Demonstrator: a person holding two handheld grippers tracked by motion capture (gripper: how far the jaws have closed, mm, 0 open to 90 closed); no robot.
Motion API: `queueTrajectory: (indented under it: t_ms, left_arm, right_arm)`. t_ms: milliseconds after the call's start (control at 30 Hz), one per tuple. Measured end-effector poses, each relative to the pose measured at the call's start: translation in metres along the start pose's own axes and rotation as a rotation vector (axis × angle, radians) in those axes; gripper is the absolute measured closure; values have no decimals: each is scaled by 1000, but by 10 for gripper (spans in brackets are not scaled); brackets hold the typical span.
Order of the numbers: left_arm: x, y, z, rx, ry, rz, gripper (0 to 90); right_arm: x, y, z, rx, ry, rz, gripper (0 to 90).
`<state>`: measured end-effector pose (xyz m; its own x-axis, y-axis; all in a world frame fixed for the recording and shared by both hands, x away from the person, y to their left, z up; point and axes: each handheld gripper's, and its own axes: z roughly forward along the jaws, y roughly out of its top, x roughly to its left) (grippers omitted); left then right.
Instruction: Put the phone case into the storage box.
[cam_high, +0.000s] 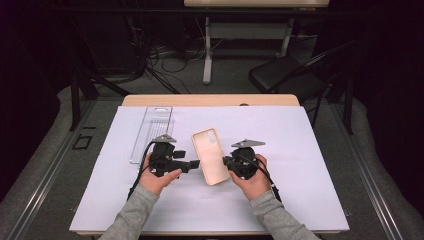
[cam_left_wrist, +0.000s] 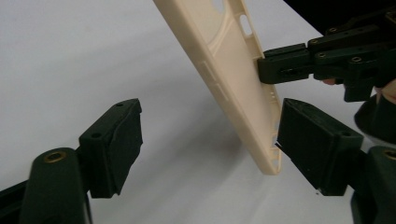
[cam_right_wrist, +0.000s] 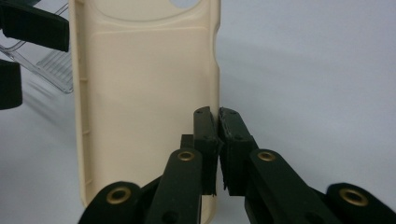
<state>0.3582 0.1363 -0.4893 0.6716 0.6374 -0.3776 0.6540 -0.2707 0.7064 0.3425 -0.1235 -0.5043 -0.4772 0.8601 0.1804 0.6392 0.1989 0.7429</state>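
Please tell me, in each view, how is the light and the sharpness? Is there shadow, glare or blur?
High view: the white table cover is evenly lit, the room behind dark, no glare. Left gripper view: the cream phone case is sharp, its soft shadow below it, the near jaws slightly blurred. Right gripper view: case sharp, jaw bases soft, clear tray glints faintly.

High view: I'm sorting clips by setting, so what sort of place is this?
Probably a lab or recording workspace: a table under white sheeting, tangled cables on a grey floor, a folding chair, and dark surroundings.
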Motion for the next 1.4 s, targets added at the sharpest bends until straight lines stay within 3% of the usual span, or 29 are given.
queueTrajectory:
  t_ms: [433,1033,1400]
  left_arm:
    - [-1,-4,8,8,-57,-57,316]
    - [-2,-7,11,7,-62,-77,400]
    - [-1,-12,11,1,-103,-195,418]
  right_arm:
    - [5,-1,-3,-23,15,-10,865]
    - [12,-2,-5,-35,30,-18,865]
    - [15,-3,-6,-37,42,-26,865]
